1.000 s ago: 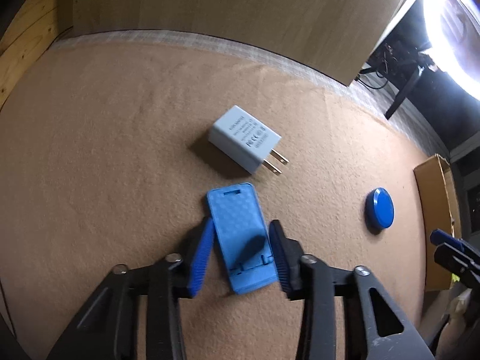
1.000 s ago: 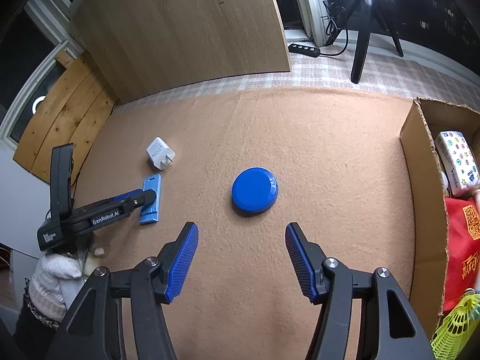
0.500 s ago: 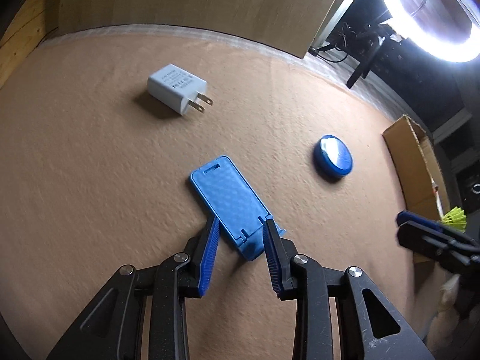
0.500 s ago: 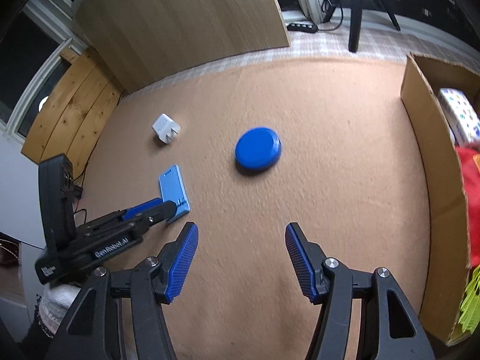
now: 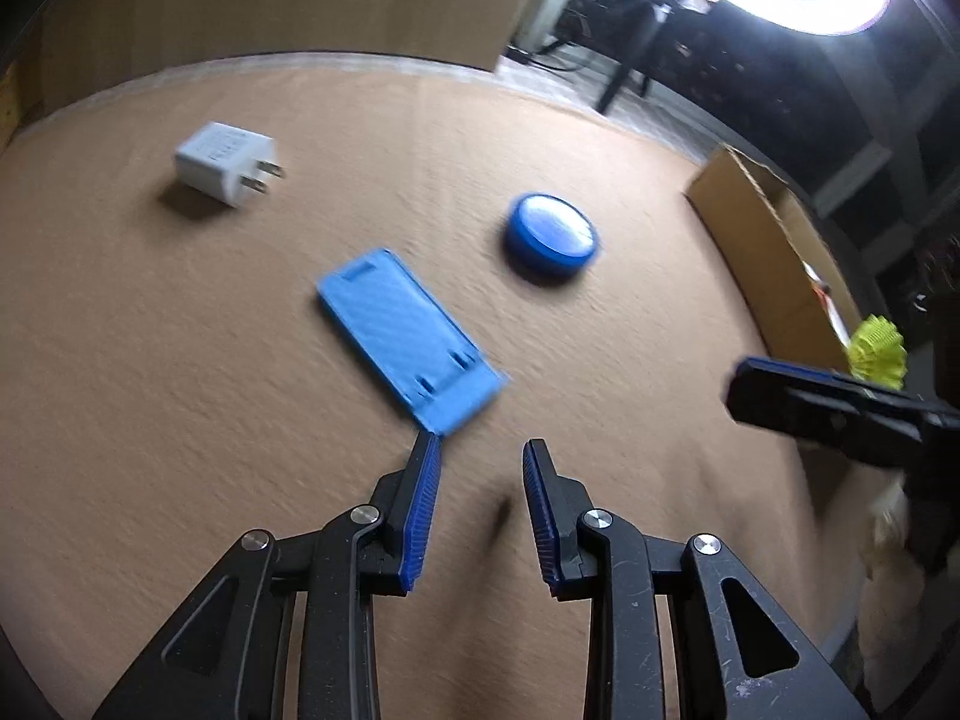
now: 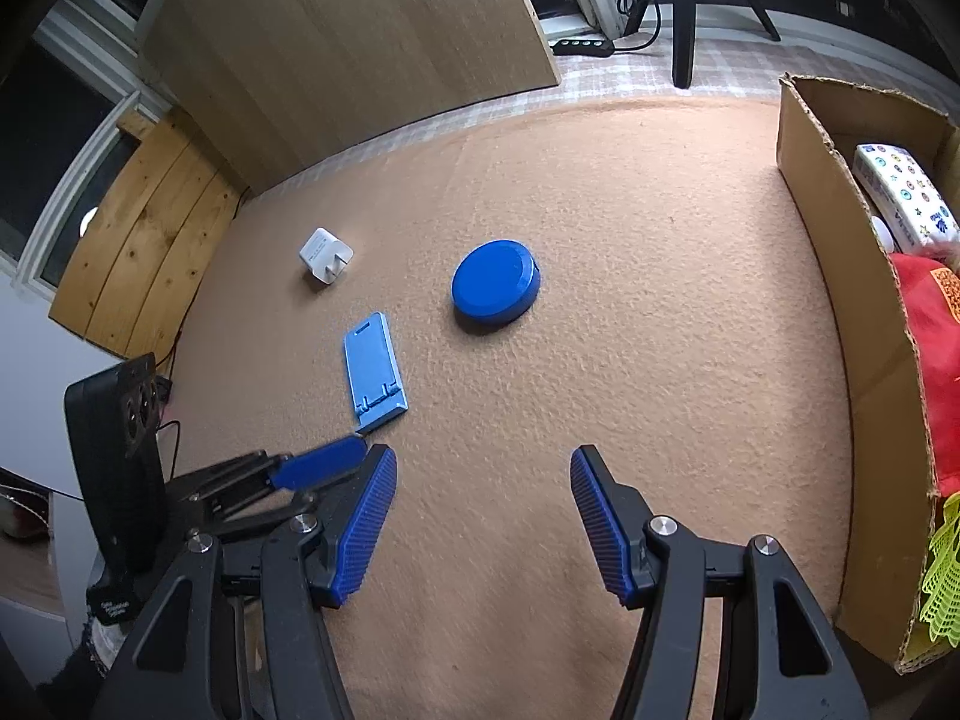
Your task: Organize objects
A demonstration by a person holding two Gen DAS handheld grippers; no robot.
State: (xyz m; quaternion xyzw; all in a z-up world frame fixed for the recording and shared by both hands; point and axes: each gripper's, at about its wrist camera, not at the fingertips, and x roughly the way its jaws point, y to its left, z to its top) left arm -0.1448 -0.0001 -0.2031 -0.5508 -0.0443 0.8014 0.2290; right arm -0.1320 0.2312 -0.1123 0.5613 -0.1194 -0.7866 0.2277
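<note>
A light blue phone stand lies flat on the tan felt mat. My left gripper is open with nothing between its jaws; its left fingertip sits just short of the stand's near corner. In the right wrist view the left gripper shows at lower left. A white plug charger lies beyond the stand, and a round blue disc lies to the stand's right. My right gripper hangs open over bare mat, well short of the disc.
An open cardboard box stands along the mat's right edge, holding a patterned tissue pack, a red bag and a yellow-green shuttlecock. A wooden board leans behind the mat. A ring light glares at the top right of the left wrist view.
My left gripper has drawn back off the phone stand, which lay between its jaws before and now lies ahead of them. The jaws narrowed slightly. The right gripper barely moved.
</note>
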